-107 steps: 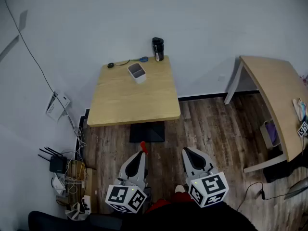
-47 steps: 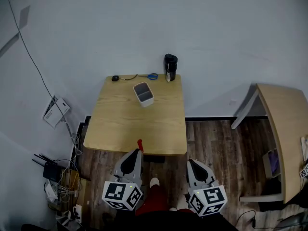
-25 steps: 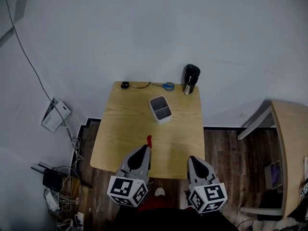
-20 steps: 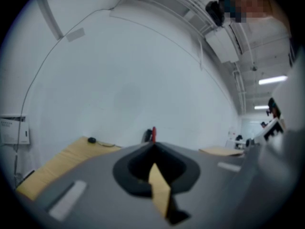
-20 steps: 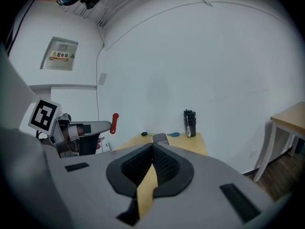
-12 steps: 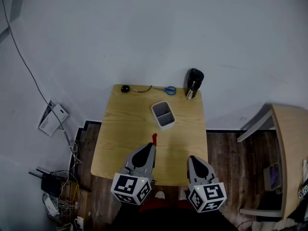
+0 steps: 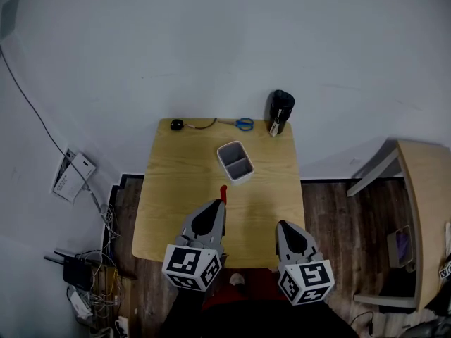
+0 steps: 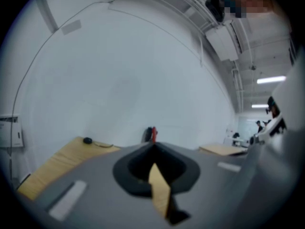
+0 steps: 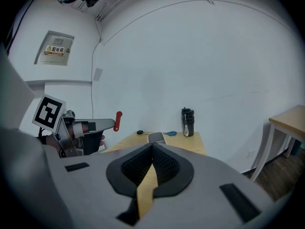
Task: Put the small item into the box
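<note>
- Since the earliest frame, both tongs have advanced from over the floor, well short of the worktop (image 7: 176, 189), to above its near half. The box now lies just ahead of the left pair.
- Worktop: wooden, set against the wall. Its items are grouped at the far end, and the near half is bare.
- Left tongs (image 7: 220, 204): pressed together and pinching the small red item, as the left gripper view confirms. They angle forward toward the box, consistent with carrying the item for release above it.
- Right tongs (image 7: 284, 225): pressed together on nothing, per the right gripper view. They are held beside the left pair over the near edge. In my judgement they are idle, kept clear of the delivery line.
- Black bottle (image 7: 280, 111): upright at the far right corner, well apart from the box and no obstruction.
- Box (image 7: 235, 161): open-topped with two compartments, near the middle of the far half and turned slightly askew. No contents are discernible.
- Blue scissors (image 7: 244, 124) and a black object with a cable (image 7: 176, 124): along the far edge, untouched.
- Small red item (image 7: 223, 192): projects from the left tips, short of the box and not yet over either compartment. The deposit remains outstanding.
</note>
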